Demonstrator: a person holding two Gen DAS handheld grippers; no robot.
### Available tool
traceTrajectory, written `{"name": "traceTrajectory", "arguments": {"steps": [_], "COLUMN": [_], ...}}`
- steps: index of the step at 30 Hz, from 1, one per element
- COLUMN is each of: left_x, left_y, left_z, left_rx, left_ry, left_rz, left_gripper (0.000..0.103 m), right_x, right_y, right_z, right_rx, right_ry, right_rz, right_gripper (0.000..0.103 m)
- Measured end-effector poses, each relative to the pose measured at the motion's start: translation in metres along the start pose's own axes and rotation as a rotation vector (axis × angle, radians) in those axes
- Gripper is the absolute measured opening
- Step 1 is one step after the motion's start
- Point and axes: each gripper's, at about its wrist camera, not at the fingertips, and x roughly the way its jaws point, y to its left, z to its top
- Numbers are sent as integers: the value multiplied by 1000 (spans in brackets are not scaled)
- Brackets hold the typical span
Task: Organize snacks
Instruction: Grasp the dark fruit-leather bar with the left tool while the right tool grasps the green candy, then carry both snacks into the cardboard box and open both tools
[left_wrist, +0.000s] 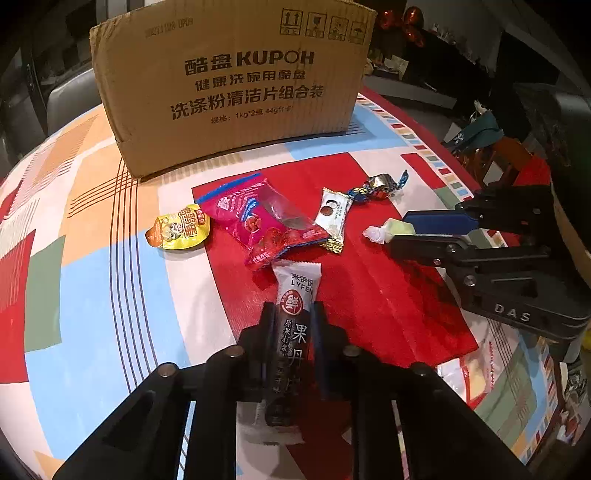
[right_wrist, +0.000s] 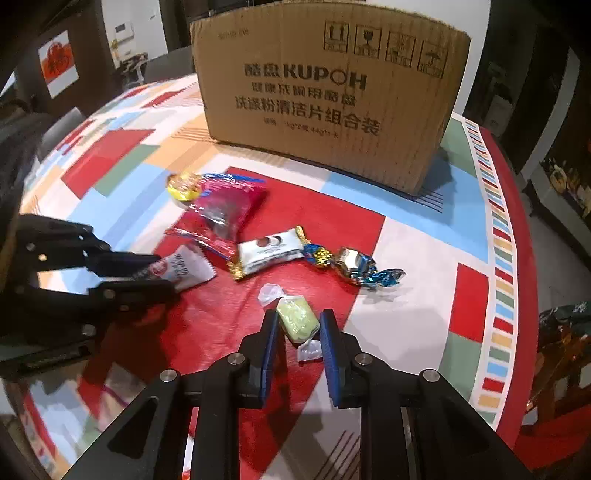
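My left gripper (left_wrist: 293, 314) is shut on a long white and black fruit-strip packet (left_wrist: 295, 295), which also shows in the right wrist view (right_wrist: 181, 267). My right gripper (right_wrist: 297, 321) is open around a pale green wrapped candy (right_wrist: 297, 319) lying on the cloth; the candy also shows in the left wrist view (left_wrist: 391, 229). A pink snack bag (left_wrist: 266, 218), a yellow packet (left_wrist: 181, 229), a white biscuit packet (left_wrist: 332, 218) and a foil candy (left_wrist: 380, 184) lie on the table. A KUPOH cardboard box (left_wrist: 236, 85) stands behind them.
The table (right_wrist: 413, 325) has a colourful patterned cloth, with its right edge (right_wrist: 524, 295) close by. Chairs and dark furniture surround it. Another packet (left_wrist: 469, 373) lies near the front right edge in the left wrist view.
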Motion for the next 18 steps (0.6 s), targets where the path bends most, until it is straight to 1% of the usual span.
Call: {"name": "traceTrajectory", "arguments": {"steps": [4, 9, 18], "left_x": [-6, -24, -54], "left_y": [-4, -9, -11], "left_z": [-1, -3, 13], "left_rx": [5, 6, 0], "left_ry": [-12, -47, -126], "left_rz": [-13, -22, -23], "left_gripper": [18, 18, 18], "right_x": [-14, -31, -58], "right_y": [6, 13, 16], "right_z": [1, 2, 7], "right_rx": [9, 10, 33], "right_ry": [-23, -50, -108], "right_rz": [10, 10, 10], "right_gripper": [24, 24, 24]}}
